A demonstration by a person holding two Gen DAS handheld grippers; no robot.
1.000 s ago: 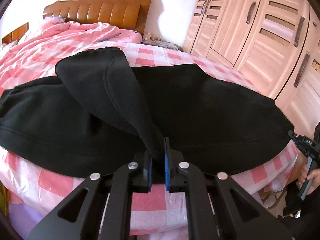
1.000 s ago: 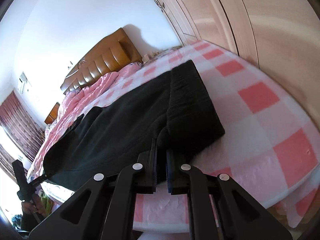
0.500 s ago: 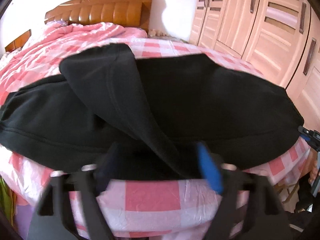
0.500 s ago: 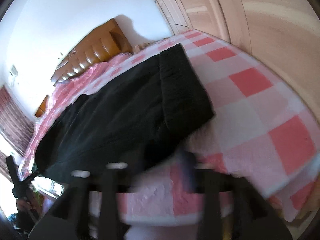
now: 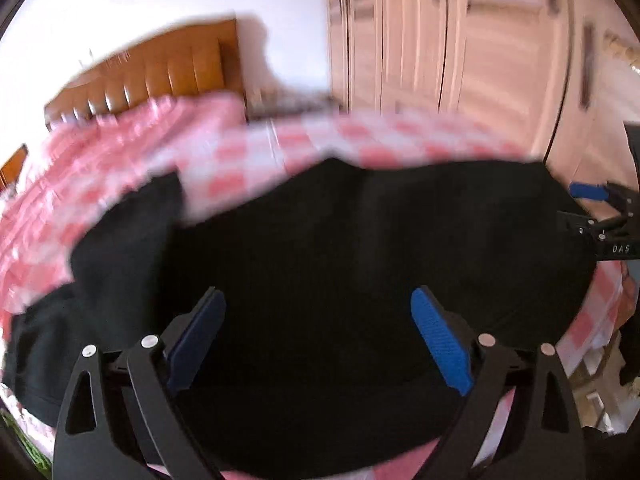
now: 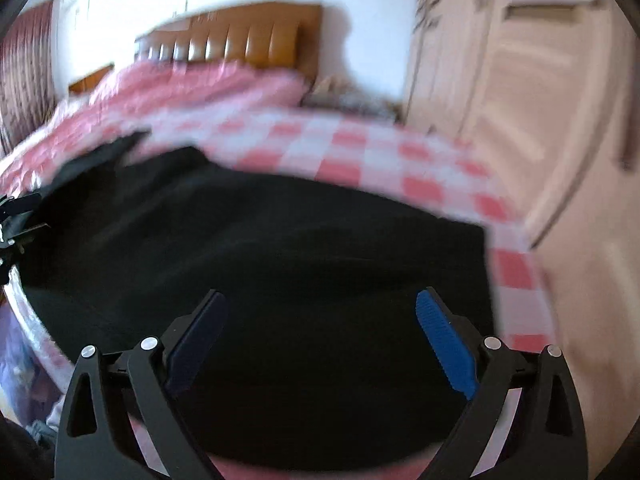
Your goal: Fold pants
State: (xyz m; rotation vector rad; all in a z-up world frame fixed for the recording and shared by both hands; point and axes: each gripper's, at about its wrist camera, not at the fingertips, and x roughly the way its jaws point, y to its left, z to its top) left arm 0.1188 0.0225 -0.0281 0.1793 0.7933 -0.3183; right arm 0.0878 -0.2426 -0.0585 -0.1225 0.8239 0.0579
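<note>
Black pants [image 5: 340, 248] lie spread across the pink checked bed [image 5: 248, 152]; they also fill the right wrist view [image 6: 280, 256]. My left gripper [image 5: 318, 320] is open and empty, with blue pads wide apart just above the near edge of the pants. My right gripper [image 6: 322, 320] is open and empty over the pants near their right end. The right gripper also shows at the right edge of the left wrist view [image 5: 600, 216]. Both views are blurred by motion.
A wooden headboard [image 5: 160, 68] stands at the far end of the bed. Pale wardrobe doors [image 5: 460, 48] run along the right side. A crumpled pink quilt [image 6: 168, 92] lies at the back of the bed. The bed's front edge [image 6: 256, 468] is close below my fingers.
Both grippers have opened and let go of the pants. Both have swung and moved over the cloth, which now lies flatter.
</note>
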